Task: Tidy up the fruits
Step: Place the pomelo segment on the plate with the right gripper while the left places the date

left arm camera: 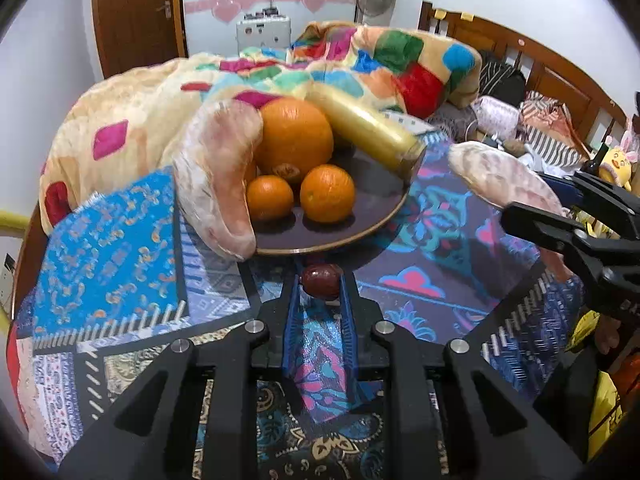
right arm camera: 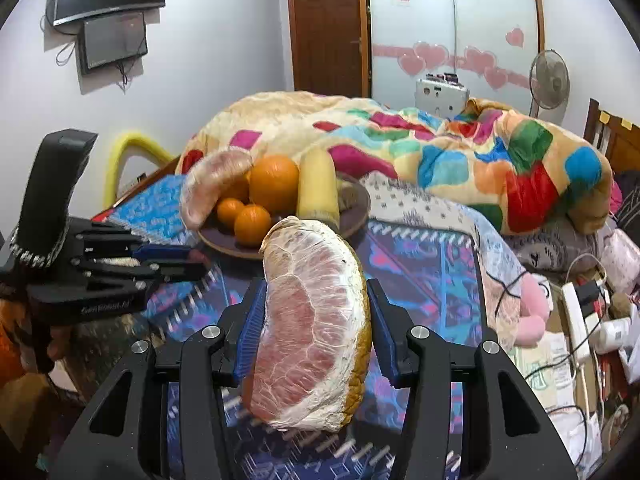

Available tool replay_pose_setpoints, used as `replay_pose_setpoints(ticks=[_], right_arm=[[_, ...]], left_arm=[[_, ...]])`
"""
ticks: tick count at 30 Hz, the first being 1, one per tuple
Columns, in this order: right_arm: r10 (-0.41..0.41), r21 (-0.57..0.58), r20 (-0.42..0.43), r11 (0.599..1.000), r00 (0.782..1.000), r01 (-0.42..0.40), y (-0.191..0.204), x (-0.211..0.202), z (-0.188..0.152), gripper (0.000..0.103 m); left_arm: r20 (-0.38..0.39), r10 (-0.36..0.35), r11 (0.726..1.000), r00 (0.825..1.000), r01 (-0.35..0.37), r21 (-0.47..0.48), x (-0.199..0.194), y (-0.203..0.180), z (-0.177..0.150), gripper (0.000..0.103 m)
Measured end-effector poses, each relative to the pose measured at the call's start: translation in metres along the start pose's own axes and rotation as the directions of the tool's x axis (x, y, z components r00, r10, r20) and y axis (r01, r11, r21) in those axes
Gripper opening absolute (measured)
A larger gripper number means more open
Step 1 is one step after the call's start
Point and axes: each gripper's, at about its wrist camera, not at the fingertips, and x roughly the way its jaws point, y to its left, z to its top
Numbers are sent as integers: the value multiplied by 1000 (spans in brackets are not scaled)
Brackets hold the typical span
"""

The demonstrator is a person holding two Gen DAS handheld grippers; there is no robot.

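**Lead:** How far along are we?

**Me:** Most of the fruit already sits on the dark plate (left arm camera: pixel 376 204): one large orange (left arm camera: pixel 295 136), two small oranges in front of it (left arm camera: pixel 269 197) (left arm camera: pixel 327 193), a peeled pomelo wedge (left arm camera: pixel 216 176) leaning over the plate's left rim, and a yellow cylinder (left arm camera: pixel 372 130) lying across its far right side. I can't tell what that is.

**Lead:** What's left?

**Me:** Two pieces, I judge, both in my grippers. My left gripper (left arm camera: pixel 320 284) is pinching a small dark-red fruit (left arm camera: pixel 320 280), maybe a jujube, just in front of the plate's near rim. My right gripper (right arm camera: pixel 316 312) is clamped on the second pomelo wedge (right arm camera: pixel 312 320), held off the patterned cloth (left arm camera: pixel 432 280), near the plate's right.

**Lead:** So, nearly done?

**Me:** I'd say so; both still need setting on the plate.
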Motion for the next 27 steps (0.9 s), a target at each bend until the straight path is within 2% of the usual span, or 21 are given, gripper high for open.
replay_pose_setpoints(ticks=[5, 10, 18, 27], right_arm=[[8, -5, 39, 1000, 999, -8, 5, 3, 17, 46], [7, -10, 70, 1000, 998, -6, 9, 14, 36, 46], [11, -3, 62, 1000, 998, -11, 10, 45, 59, 46], [32, 12, -3, 999, 999, -32, 14, 81, 68, 46]], left_arm=[[65, 25, 1000, 998, -26, 12, -19, 2, 12, 20], [100, 54, 998, 994, -55, 5, -22, 7, 24, 20], [92, 57, 998, 994, -55, -15, -7, 20, 36, 20], [78, 64, 998, 995, -64, 6, 8, 19, 38, 20]])
